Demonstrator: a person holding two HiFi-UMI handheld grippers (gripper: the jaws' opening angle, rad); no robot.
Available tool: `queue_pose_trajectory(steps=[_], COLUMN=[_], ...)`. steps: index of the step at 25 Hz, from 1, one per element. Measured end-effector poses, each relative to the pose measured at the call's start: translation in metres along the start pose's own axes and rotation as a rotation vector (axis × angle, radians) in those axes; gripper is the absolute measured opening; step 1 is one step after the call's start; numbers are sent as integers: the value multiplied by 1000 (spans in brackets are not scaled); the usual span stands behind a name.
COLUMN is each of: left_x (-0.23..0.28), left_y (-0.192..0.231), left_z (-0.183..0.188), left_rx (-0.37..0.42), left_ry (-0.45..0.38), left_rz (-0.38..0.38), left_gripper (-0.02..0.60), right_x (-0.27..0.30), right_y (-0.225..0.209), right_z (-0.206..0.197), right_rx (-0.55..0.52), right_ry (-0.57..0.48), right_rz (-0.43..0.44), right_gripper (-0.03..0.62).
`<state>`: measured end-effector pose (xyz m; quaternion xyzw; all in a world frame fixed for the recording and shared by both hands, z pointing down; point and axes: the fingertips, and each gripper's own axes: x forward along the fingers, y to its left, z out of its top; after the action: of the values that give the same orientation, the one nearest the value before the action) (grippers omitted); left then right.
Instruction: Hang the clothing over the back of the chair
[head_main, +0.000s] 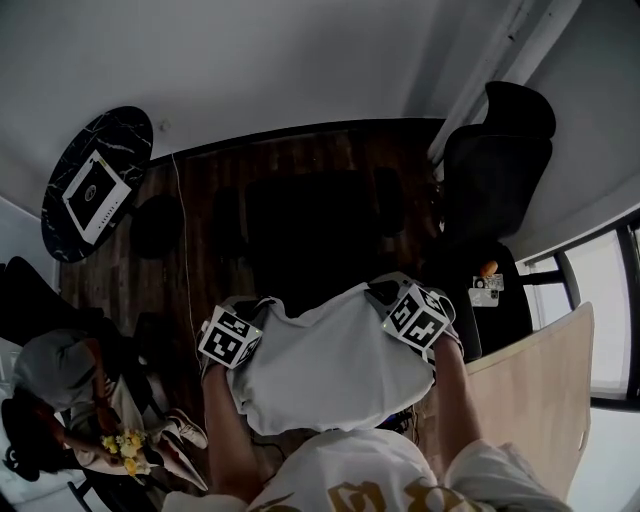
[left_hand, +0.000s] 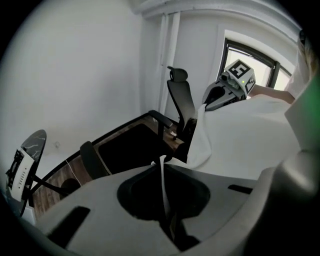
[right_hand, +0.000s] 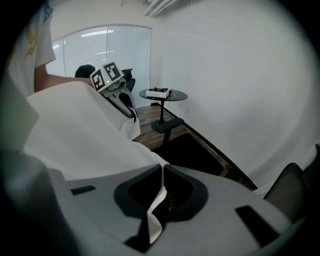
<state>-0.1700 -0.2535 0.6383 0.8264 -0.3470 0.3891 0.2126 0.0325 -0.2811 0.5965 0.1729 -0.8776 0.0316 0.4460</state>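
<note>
A white garment (head_main: 335, 365) is stretched between my two grippers in front of my chest. My left gripper (head_main: 256, 306) is shut on its left top edge, and a thin fold of cloth shows between the closed jaws (left_hand: 161, 160). My right gripper (head_main: 382, 291) is shut on the right top edge, where cloth also runs through the jaws (right_hand: 162, 167). The black high-backed office chair (head_main: 495, 160) stands ahead to the right, apart from the garment. The same chair (left_hand: 182, 107) shows in the left gripper view just past the hanging cloth (left_hand: 250, 137).
A round black marble side table (head_main: 95, 180) carrying a white device stands at the far left. A dark mat (head_main: 310, 235) lies on the wooden floor ahead. A pale wooden tabletop (head_main: 540, 385) is close on my right. A seated person (head_main: 60, 395) is at the lower left.
</note>
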Motion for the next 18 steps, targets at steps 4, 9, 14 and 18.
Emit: queue_pose_trajectory(steps=[4,9,14,18], left_x=[9,13,14,12], left_y=[-11,-17,-14,-15], left_z=[-20,-20,-18,-16], left_rx=[-31,-44,-38,-12], left_ry=[95,90,85,92], left_rz=[-108,-156,-138,-144], left_gripper=[26,26,28,32], right_x=[17,24,24,23], right_y=[26,34,24,25], right_z=[-26,-34,-40,-34], right_rx=[24,101,101,110], right_ry=[113,135,134,134], right_rz=[159,227,208,205], right_gripper=[23,57,94,129])
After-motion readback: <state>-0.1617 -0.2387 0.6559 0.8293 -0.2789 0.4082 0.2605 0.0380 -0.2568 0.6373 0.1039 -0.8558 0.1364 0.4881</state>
